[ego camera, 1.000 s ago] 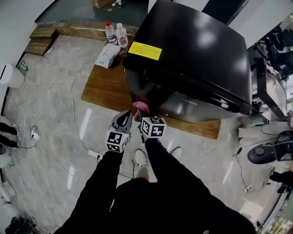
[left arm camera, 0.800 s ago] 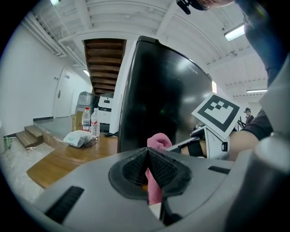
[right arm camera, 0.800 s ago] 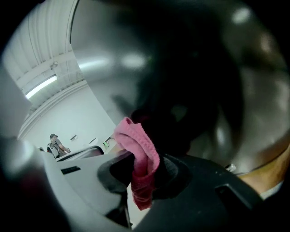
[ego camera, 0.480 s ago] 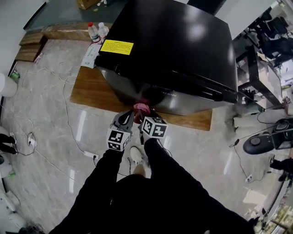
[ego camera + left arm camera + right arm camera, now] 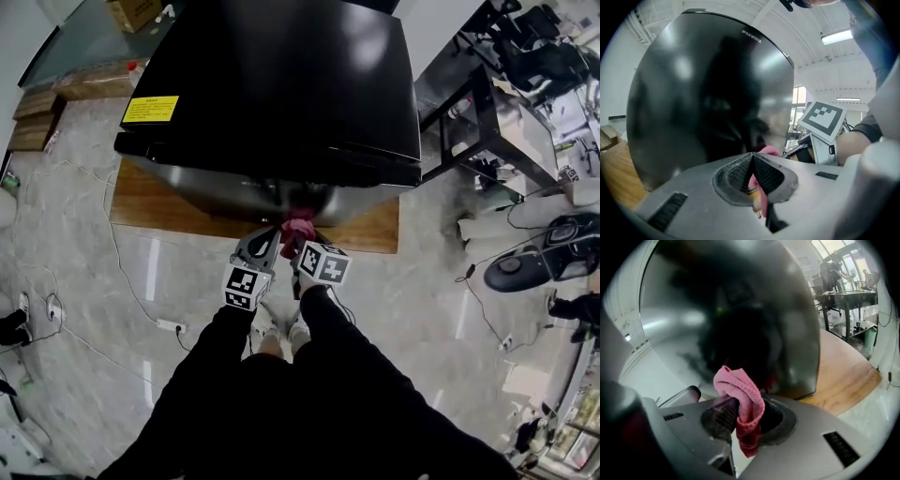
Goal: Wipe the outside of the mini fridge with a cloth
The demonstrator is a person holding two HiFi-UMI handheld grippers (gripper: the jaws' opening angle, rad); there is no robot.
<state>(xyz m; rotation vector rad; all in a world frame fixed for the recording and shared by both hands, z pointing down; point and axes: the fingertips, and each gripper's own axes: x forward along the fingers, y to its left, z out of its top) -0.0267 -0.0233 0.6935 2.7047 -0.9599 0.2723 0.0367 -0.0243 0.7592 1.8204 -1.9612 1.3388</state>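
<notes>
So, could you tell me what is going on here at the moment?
A person stands facing a black mini fridge on a low wooden platform, with a gripper in each hand. The right gripper has its claw clamped on a pink cloth, held close to the fridge's front. The left gripper hangs alongside, claw closed.
</notes>
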